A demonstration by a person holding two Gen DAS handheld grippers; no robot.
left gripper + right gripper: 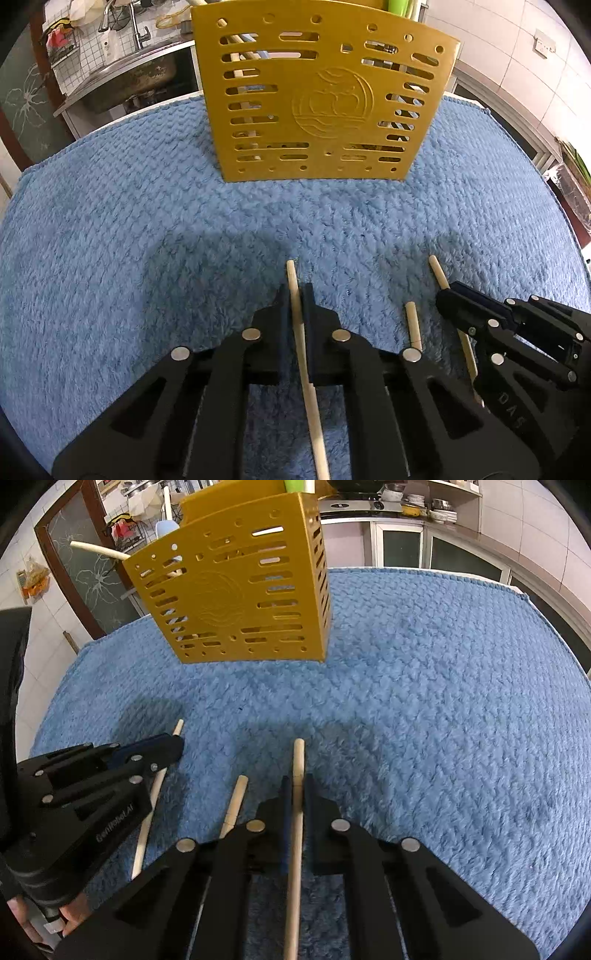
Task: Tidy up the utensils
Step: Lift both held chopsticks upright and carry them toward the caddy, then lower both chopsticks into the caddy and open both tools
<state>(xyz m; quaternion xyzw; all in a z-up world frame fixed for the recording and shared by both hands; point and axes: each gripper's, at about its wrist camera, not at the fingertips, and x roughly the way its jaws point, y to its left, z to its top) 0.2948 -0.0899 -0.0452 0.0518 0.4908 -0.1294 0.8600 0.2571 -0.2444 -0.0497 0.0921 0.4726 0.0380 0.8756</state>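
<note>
Three chopsticks [413,326], one holder [321,96]

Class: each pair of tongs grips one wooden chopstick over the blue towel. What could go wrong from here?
1. A third chopstick lies loose between the left tongs and right tongs; either might knock it.
2. The yellow holder already contains utensils, which might block insertion.
3. Each held chopstick could pivot in its narrow grip.

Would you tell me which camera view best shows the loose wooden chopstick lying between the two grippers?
The right wrist view: the loose wooden chopstick lies bare on the blue towel before slipping under the gripper. The left wrist view shows only a short stub.
</note>
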